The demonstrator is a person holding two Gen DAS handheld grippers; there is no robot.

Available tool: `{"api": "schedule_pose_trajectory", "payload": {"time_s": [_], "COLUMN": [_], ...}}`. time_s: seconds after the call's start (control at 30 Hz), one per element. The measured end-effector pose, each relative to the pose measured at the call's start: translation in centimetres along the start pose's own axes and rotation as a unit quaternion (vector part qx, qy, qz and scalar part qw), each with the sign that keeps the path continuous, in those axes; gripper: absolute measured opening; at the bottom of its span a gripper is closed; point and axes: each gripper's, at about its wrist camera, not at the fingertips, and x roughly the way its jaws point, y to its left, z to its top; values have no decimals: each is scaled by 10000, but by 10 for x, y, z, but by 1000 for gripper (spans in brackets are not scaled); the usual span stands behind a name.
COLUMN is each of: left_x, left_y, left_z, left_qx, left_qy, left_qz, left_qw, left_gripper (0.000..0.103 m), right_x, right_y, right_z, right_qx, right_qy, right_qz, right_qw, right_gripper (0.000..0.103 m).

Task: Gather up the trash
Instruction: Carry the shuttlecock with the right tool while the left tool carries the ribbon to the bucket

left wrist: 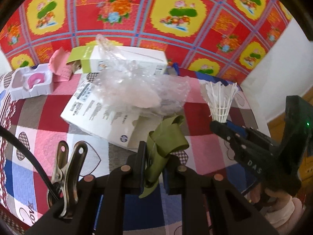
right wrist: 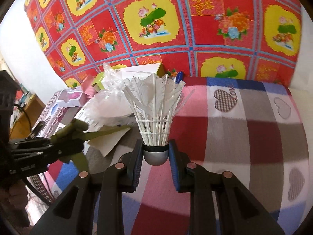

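Note:
My left gripper (left wrist: 154, 168) is shut on an olive-green ribbon (left wrist: 166, 139), which bunches up above the pads and hangs below them. My right gripper (right wrist: 155, 154) is shut on the grey cork base of a white feather shuttlecock (right wrist: 156, 105), held upright over the checked quilt (right wrist: 244, 129). In the left wrist view the right gripper (left wrist: 223, 124) shows at the right with the shuttlecock (left wrist: 220, 99) standing on its tip. In the right wrist view the left gripper (right wrist: 64, 139) sits at the left with the ribbon (right wrist: 101, 132) trailing from it.
A flat white printed box (left wrist: 101, 113) lies on the quilt under crumpled clear bubble wrap (left wrist: 140, 90). Behind it stand a white and green carton (left wrist: 125, 60), pink paper (left wrist: 58, 64) and a white moulded tray (left wrist: 31, 84). A red floral mat (left wrist: 156, 19) backs the bed.

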Motion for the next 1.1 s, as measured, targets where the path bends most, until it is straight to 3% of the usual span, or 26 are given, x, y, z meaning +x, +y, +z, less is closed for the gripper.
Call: {"api": "schedule_pose_trajectory", "payload": {"time_s": [0.6, 1.1], "left_x": [-11, -28], "left_y": [-35, -57], "left_z": [-20, -46], "left_qx": [1102, 1939], "left_qy": [258, 372], "left_qz": [-595, -1047], "left_qw": [9918, 9747], "left_gripper": [15, 15], "right_x": [-63, -117], "right_y": [32, 46], "right_z": [-66, -116], "right_qx": [1008, 1632], "right_qy": [-346, -710], "right_qz": [-587, -1205], "right_qw": [9926, 9766], "right_gripper": [26, 26]}}
